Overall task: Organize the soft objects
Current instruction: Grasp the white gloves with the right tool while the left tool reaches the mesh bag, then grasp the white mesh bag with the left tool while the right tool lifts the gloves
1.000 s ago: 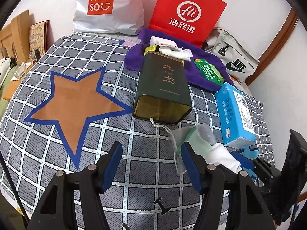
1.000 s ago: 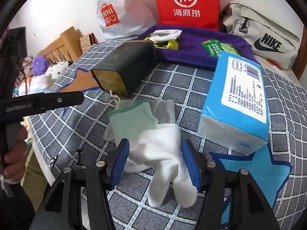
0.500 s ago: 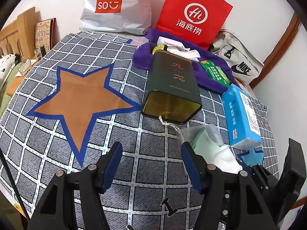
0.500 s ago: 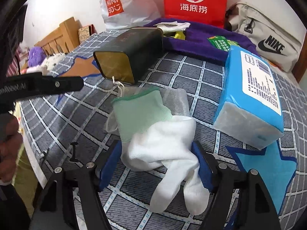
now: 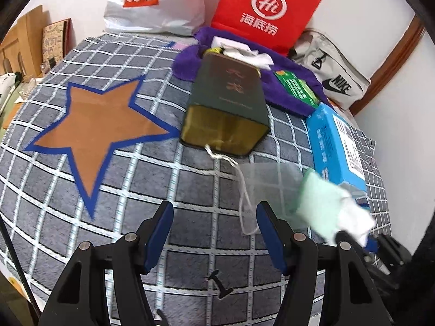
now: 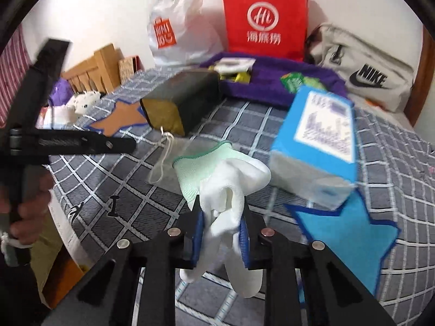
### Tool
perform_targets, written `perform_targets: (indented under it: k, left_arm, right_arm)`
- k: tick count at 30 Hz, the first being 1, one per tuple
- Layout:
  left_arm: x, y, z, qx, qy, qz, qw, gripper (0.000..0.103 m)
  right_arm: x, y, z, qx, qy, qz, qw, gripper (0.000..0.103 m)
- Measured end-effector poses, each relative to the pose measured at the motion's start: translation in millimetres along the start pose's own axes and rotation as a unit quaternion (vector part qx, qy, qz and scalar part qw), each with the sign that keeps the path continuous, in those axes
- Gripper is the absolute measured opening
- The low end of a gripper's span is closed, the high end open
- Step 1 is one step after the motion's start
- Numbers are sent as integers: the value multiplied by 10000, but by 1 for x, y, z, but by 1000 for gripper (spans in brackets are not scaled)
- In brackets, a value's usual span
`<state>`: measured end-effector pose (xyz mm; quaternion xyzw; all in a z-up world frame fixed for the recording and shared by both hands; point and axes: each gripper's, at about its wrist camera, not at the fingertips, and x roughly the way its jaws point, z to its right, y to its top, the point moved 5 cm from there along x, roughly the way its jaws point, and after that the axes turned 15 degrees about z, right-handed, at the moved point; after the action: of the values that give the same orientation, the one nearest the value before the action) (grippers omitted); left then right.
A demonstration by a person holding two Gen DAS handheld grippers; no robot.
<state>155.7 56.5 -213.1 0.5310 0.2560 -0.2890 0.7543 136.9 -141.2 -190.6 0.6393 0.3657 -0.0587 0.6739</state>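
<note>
Your right gripper [image 6: 221,226] has just been closing and now pinches the white knit glove with a mint-green cuff [image 6: 220,174], cuff pointing away, fingers dangling. The open-ended dark green tin [image 6: 180,100] lies ahead-left; the blue tissue pack [image 6: 316,138] crowds the right. Your left gripper [image 5: 214,235] hangs unclenched, empty.
</note>
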Motion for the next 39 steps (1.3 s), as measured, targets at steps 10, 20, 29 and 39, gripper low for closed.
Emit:
perform_targets:
  k: [10, 20, 29, 39]
  left_arm:
    - [34, -6, 35, 133, -158, -174, 9996, 81]
    - [58, -8, 71, 429, 32, -416, 9982, 101]
    - [76, -17, 103, 1223, 662, -327, 9897, 103]
    - [65, -15, 109, 1493, 613, -41, 9869, 47]
  right_arm:
    - [-27, -25, 51, -33, -363, -24, 9993, 23]
    - [-21, -51, 83, 230, -503, -242, 9982, 23]
    - [-19, -55, 86, 358, -402, -201, 9984, 23]
    - [-16, -58, 78, 318, -587, -131, 9977, 23]
